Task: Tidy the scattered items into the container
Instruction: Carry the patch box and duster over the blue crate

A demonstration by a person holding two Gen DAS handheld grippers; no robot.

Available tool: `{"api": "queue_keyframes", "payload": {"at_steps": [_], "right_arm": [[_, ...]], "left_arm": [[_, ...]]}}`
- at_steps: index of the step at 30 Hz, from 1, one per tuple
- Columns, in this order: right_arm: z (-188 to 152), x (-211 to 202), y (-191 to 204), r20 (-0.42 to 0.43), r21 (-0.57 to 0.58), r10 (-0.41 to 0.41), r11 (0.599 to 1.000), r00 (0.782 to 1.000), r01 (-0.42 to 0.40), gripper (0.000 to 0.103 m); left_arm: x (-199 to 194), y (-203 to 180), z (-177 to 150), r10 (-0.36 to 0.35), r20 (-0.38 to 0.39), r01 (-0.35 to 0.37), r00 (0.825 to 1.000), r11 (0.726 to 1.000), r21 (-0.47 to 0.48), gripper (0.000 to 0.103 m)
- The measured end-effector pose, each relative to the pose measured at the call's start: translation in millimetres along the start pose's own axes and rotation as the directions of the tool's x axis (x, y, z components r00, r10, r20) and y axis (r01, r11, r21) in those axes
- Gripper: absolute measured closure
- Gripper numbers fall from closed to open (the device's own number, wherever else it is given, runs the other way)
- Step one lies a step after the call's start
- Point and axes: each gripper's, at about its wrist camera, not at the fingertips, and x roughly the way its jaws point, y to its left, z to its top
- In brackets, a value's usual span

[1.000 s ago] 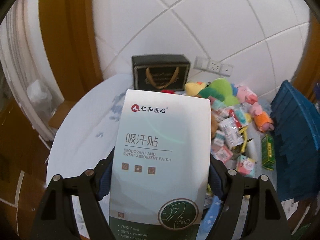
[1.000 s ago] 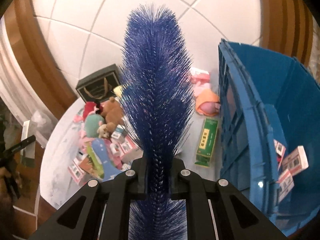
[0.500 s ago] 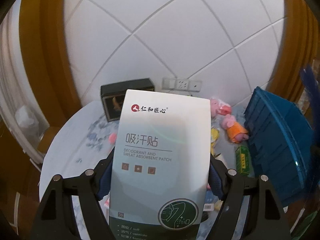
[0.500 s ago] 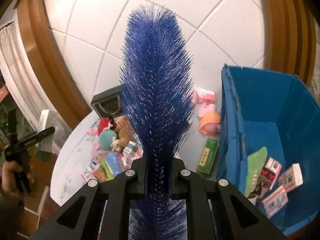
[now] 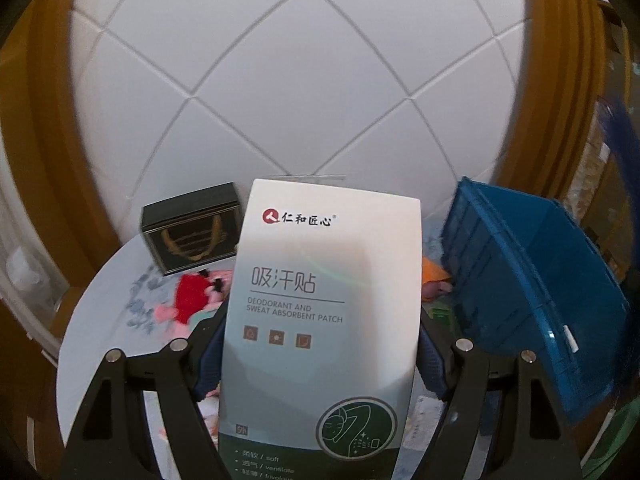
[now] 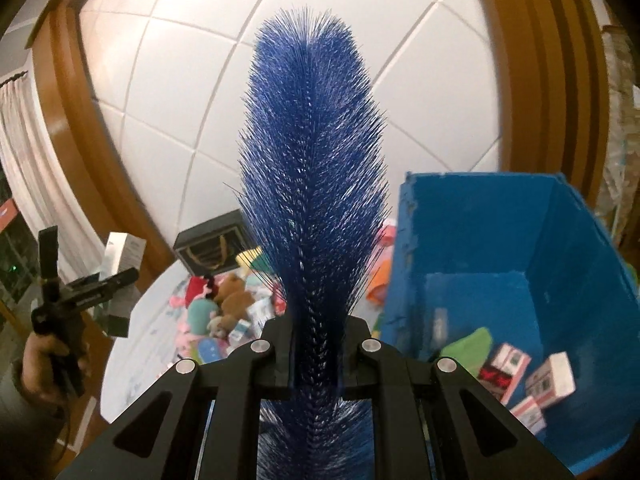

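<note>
My left gripper (image 5: 320, 356) is shut on a white and green sweat-patch box (image 5: 324, 320), held upright above the round table. It also shows in the right wrist view (image 6: 120, 280), out past the table's left edge. The blue crate (image 5: 532, 292) stands to its right. My right gripper (image 6: 314, 350) is shut on a blue bristle brush (image 6: 314, 184) that stands straight up. The crate (image 6: 576, 240) lies low on the right there, with several small boxes (image 6: 552, 378) and a green item (image 6: 468, 346) inside.
A black gift box (image 5: 192, 232) stands at the table's back by the tiled wall. Plush toys (image 6: 232, 300) and small packets lie scattered on the round white table (image 5: 100, 312). A red toy (image 5: 192, 296) and an orange plush (image 5: 434, 276) show beside the held box.
Both grippers have risen and swung right toward the crate. More of the crate's inside shows in the right wrist view. Both grips are unchanged.
</note>
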Motion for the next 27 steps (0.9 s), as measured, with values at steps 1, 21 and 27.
{"api": "queue_keyframes", "payload": {"at_steps": [1,21,27], "right_arm": [[2,-3,-5,0.005,0.003,-0.007,1.0,1.0,0.007,0.09],[6,-47,-132,0.031,0.129,-0.189,0.974,0.981,0.184,0.089],[3,-57,-164,0.037,0.174,-0.238,0.958,0.971,0.228,0.088]], "left_arm": [[2,-8,1,-0.009,0.001,0.009,1.0,1.0,0.009,0.026],[40,-200,47,-0.25,-0.006,0.246,0.968,0.946,0.21,0.026],[47,-252,52,-0.318,-0.034,0.315,0.948,0.913,0.259,0.026]]}}
